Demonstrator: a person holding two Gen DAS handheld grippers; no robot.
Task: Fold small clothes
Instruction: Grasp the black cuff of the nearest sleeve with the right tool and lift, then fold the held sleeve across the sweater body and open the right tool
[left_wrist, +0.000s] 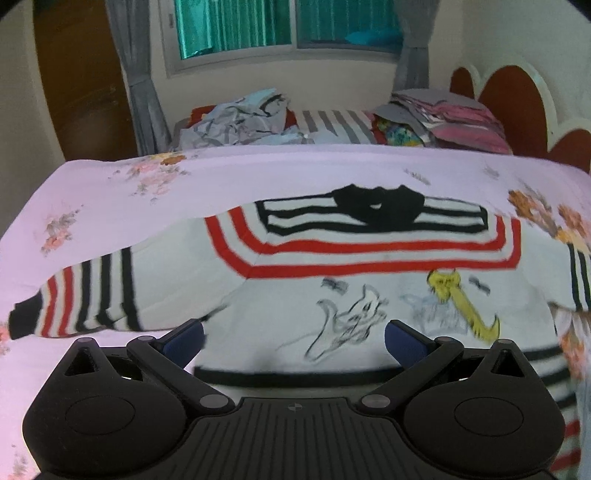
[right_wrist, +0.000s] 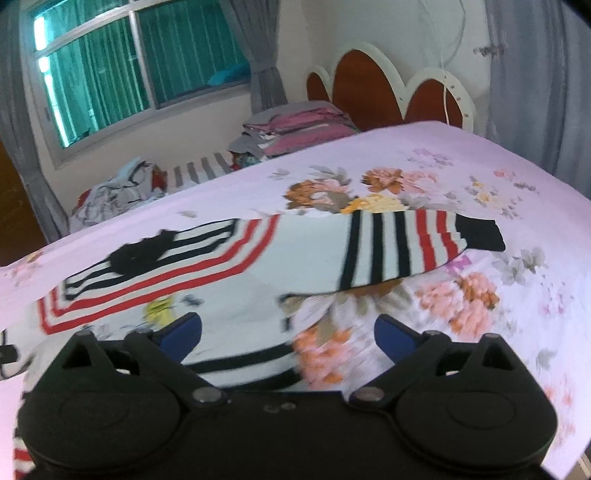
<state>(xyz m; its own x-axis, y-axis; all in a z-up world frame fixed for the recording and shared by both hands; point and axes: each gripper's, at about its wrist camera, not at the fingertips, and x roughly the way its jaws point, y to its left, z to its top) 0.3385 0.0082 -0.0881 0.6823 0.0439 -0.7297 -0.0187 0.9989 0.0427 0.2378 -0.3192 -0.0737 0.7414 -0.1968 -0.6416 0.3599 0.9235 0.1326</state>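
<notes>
Sweater (left_wrist: 332, 295), white knit with red and black stripes, lies spread flat on the floral bedsheet (left_wrist: 110, 192), front up, collar at 12 o'clock from the left claw. Left gripper (left_wrist: 293, 341) released, jaws spread wide, blue pads (left_wrist: 400, 341) over the lower body of the sweater just above the black hem stripe; contact with the cloth cannot be told. Cartoon print (left_wrist: 354, 317) sits between the fingertips at 12, a yellow figure (left_wrist: 461, 302) at 1 o'clock. Black collar (left_wrist: 376, 206) farther out at 12; the sweater's sleeve (left_wrist: 85, 299) with black cuff stretches to 9–10 o'clock.

Right gripper (right_wrist: 288, 338) also released, jaws wide apart, straddling the sweater's side edge: one pad over white knit, the other pad (right_wrist: 395, 338) over bare floral sheet. The other sleeve (right_wrist: 413, 243) reaches out at 1 o'clock, black cuff at its end. Collar at 10 o'clock.

Beyond the bed edge: crumpled clothes pile (left_wrist: 240, 118) at 11, folded stack (left_wrist: 450, 118) at 1, headboard (right_wrist: 388, 88), teal window (left_wrist: 288, 26).
</notes>
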